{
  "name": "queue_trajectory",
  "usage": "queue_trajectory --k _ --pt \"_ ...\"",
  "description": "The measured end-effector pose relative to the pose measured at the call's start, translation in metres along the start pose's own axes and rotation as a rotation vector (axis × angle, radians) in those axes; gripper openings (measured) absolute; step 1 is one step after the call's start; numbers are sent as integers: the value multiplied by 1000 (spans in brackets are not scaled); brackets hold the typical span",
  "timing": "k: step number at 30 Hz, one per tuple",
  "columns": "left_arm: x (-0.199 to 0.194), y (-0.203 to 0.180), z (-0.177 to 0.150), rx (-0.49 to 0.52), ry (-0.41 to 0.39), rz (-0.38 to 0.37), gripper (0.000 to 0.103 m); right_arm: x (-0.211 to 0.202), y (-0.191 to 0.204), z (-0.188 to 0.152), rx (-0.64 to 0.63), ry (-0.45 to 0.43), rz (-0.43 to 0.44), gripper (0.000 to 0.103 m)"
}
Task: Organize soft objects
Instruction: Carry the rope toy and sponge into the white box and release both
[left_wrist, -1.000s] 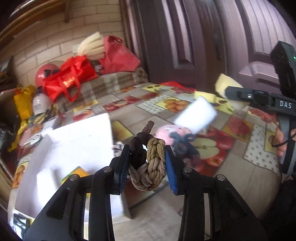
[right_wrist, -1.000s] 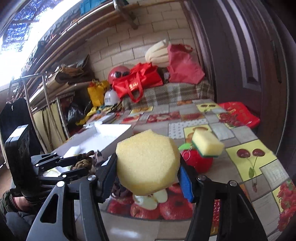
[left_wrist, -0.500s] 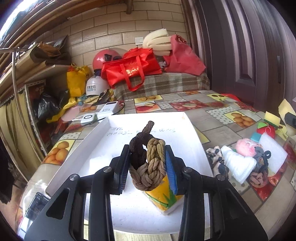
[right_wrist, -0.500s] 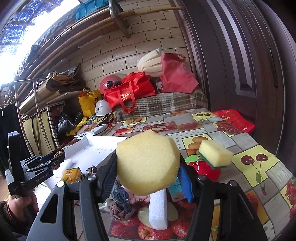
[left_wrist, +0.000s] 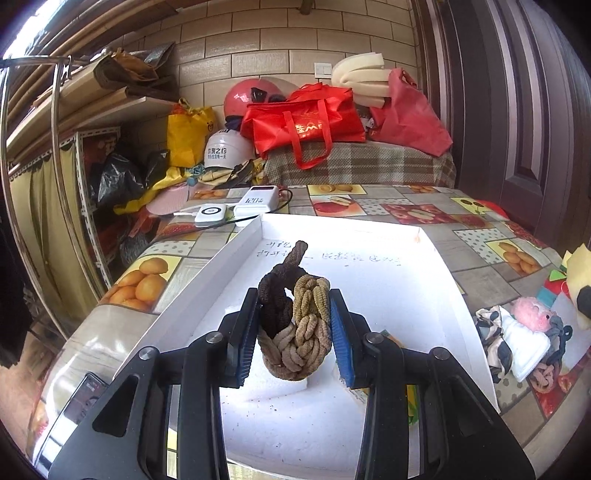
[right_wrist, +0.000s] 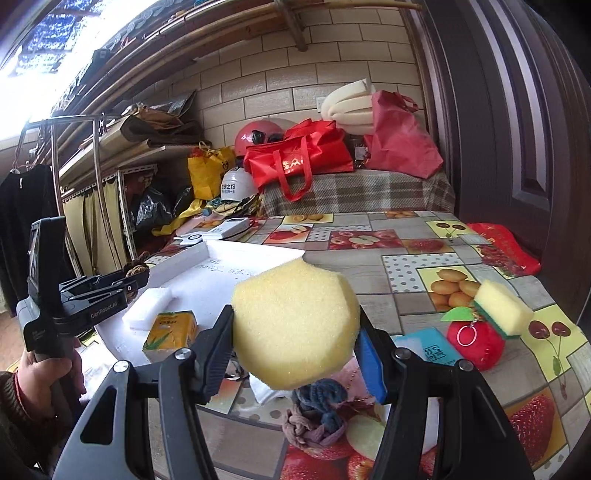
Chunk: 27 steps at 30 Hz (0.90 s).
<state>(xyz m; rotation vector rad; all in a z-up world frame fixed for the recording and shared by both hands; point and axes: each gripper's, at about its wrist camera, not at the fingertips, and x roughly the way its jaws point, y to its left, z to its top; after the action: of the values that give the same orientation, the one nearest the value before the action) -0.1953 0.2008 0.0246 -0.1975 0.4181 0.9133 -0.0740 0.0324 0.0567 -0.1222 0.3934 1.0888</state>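
Observation:
My left gripper (left_wrist: 293, 332) is shut on a knotted brown and tan rope toy (left_wrist: 295, 325) and holds it above the white tray (left_wrist: 436, 266). The left gripper also shows in the right wrist view (right_wrist: 136, 275), at the tray's near left side. My right gripper (right_wrist: 295, 354) is shut on a yellow sponge (right_wrist: 295, 321), held above a pile of soft things on the table: a blue and brown scrunchie (right_wrist: 317, 410), a red plush apple (right_wrist: 476, 343) and a yellow-green sponge (right_wrist: 500, 308).
In the tray lie a white foam block (right_wrist: 147, 308) and a yellow tissue pack (right_wrist: 171, 332). Power banks (left_wrist: 255, 201) lie behind the tray. Red bags (left_wrist: 306, 125) and helmets stand at the back. A pink plush (left_wrist: 532, 314) and white pad lie right of the tray.
My left gripper has swung left with the rope toy, from over the soft pile to above the tray. The right gripper holds the sponge and has shifted slightly.

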Motion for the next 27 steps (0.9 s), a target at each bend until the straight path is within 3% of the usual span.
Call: queue_trajectory --k 10,18,27 --pt "8 14 5 4 -9 62 36 38 27 0 -40 70 29 60" --pt "25 39 10 -66 25 91 36 68 60 6 -117 73 37 60" --pt "31 25 14 0 13 84 39 115 85 19 -114 122 62 60"
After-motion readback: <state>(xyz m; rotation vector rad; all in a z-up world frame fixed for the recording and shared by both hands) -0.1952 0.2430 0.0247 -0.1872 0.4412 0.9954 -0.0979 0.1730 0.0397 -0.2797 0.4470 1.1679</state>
